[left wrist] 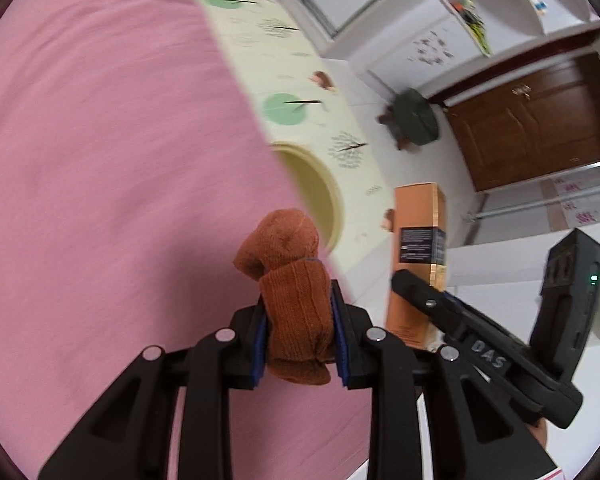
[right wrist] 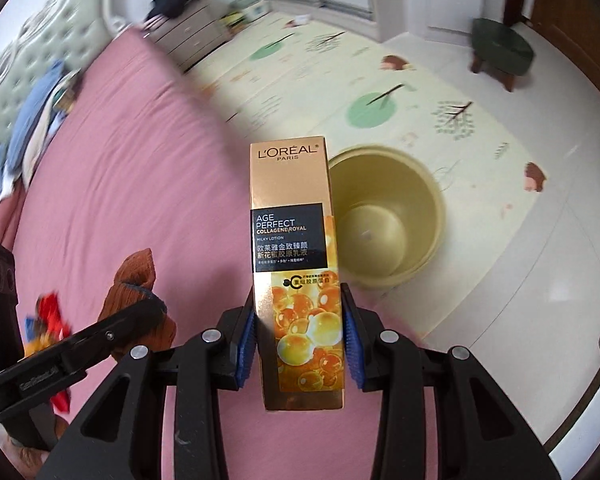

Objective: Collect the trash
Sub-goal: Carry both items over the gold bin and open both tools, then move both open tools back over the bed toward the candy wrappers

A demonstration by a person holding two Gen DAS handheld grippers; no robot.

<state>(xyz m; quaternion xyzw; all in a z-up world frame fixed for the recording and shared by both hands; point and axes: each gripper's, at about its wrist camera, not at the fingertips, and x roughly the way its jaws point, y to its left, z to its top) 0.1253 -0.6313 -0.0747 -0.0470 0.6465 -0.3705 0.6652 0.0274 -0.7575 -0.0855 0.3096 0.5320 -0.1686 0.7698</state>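
Note:
My left gripper (left wrist: 299,312) is shut on a rust-brown sock (left wrist: 290,280), held over the edge of the pink bed (left wrist: 100,160). In the right wrist view the same sock (right wrist: 134,292) shows at lower left, pinched by the left gripper (right wrist: 140,312). My right gripper (right wrist: 299,320) is shut on a tall gold lotion box (right wrist: 294,248), which stands upright between the blue pads. The box (left wrist: 418,240) and the right gripper (left wrist: 420,284) also appear in the left wrist view at right. A yellow bin (right wrist: 388,216) stands on the floor just beyond the box, its rim (left wrist: 320,184) partly hidden behind the bed.
A patterned play mat (right wrist: 380,80) covers the floor beside the bed. A green stool (right wrist: 500,48) stands near a brown door (left wrist: 540,120). Clothes (right wrist: 32,112) lie piled by the headboard. A red and blue wrapper (right wrist: 50,316) lies on the bed at lower left.

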